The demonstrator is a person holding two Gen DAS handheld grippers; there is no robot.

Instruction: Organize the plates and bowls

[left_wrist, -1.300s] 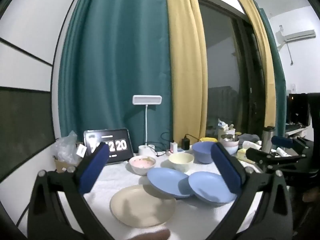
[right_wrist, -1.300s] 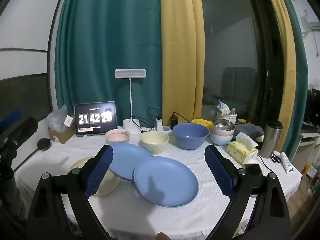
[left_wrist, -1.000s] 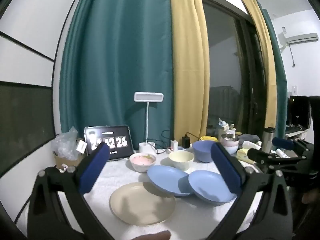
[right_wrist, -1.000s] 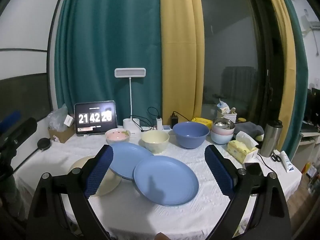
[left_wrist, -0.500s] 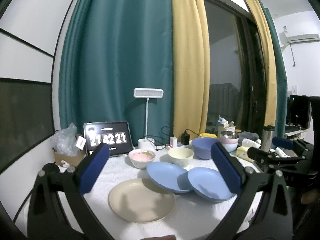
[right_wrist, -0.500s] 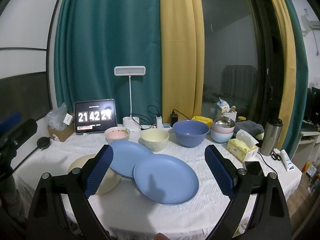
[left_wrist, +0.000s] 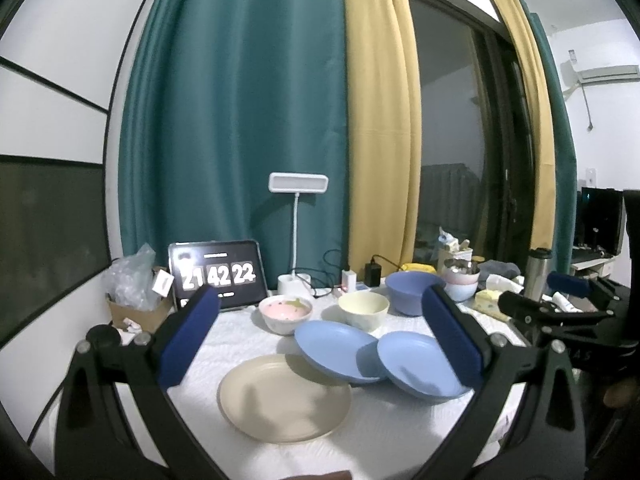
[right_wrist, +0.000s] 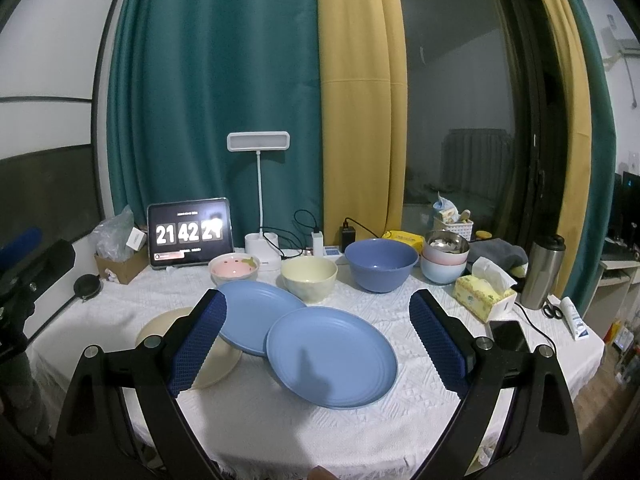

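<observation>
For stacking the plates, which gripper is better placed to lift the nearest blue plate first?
Probably the right gripper: it is open, and the front blue plate lies centred between its fingers. The left gripper, also open, faces the cream plate instead.

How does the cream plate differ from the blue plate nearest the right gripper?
The cream plate is beige and lies flat on the tablecloth at the left end of the row; the near blue plate is blue and sits at the right end. The cream plate has the middle blue plate overlapping its edge, while the near blue plate itself rests tilted on that middle plate. Both are round, empty and look similar in size.
</observation>
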